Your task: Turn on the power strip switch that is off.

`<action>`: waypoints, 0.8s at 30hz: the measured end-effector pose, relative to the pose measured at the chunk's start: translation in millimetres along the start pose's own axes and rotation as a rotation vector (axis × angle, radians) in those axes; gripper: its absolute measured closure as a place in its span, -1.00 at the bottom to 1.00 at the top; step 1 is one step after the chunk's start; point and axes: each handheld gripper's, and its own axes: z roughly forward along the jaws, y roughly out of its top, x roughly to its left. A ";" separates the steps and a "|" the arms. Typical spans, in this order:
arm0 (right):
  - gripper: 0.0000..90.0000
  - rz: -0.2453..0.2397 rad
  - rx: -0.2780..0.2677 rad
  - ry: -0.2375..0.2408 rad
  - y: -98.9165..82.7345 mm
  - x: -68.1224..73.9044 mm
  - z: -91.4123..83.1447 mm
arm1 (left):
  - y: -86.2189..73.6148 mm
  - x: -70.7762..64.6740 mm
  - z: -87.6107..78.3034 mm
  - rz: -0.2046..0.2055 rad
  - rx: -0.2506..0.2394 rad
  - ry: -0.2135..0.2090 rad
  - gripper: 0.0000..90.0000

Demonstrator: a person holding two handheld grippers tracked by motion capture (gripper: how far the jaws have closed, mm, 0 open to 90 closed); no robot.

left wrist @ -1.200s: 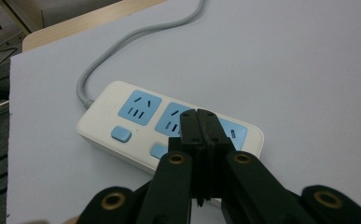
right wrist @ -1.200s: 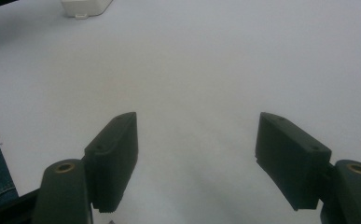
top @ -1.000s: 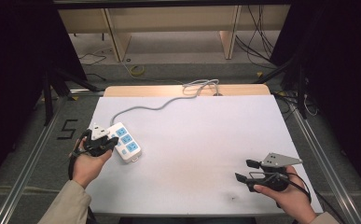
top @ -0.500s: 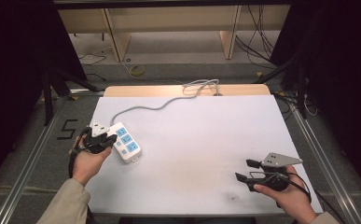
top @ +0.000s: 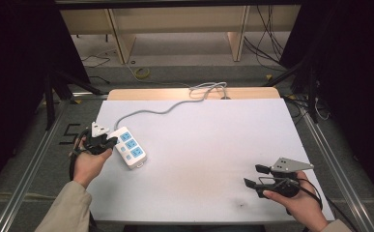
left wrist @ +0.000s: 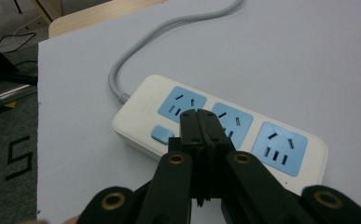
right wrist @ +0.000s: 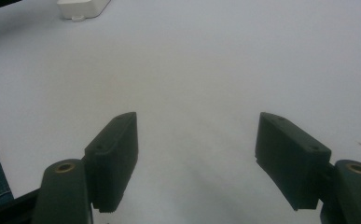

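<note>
A white power strip [top: 130,147] with three blue sockets and a blue switch [left wrist: 162,134] lies near the table's left edge. Its grey cable [top: 160,112] runs to the far edge. My left gripper [top: 109,141] is at the strip's left side. In the left gripper view its jaws [left wrist: 200,122] are shut together with nothing between them, tips over the strip [left wrist: 281,145] between the first two sockets. Contact with it cannot be judged. My right gripper [top: 253,176] rests low at the front right, open and empty [right wrist: 197,135], far from the strip's end [right wrist: 82,7].
The white table top [top: 213,140] spans the middle between both hands. A wooden strip [top: 175,94] edges its far side, where the cable coils [top: 208,88]. Metal rails [top: 27,179] flank the table, and shelving legs and floor cables stand beyond.
My left gripper has edged slightly away from the person, staying at the power strip. The strip and the right gripper have not visibly moved.
</note>
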 end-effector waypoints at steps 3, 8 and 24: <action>-0.32 0.001 0.001 -0.001 -0.1 -0.2 0.0 | 0.4 2.9 2.4 -0.006 0.002 0.001 1.00; -0.32 0.000 0.002 -0.002 -0.1 -0.1 0.1 | 0.7 6.0 6.4 -0.010 0.013 0.006 1.00; -0.32 0.003 0.002 -0.003 -0.3 -0.2 -0.1 | 4.0 13.8 16.6 -0.017 0.032 0.018 1.00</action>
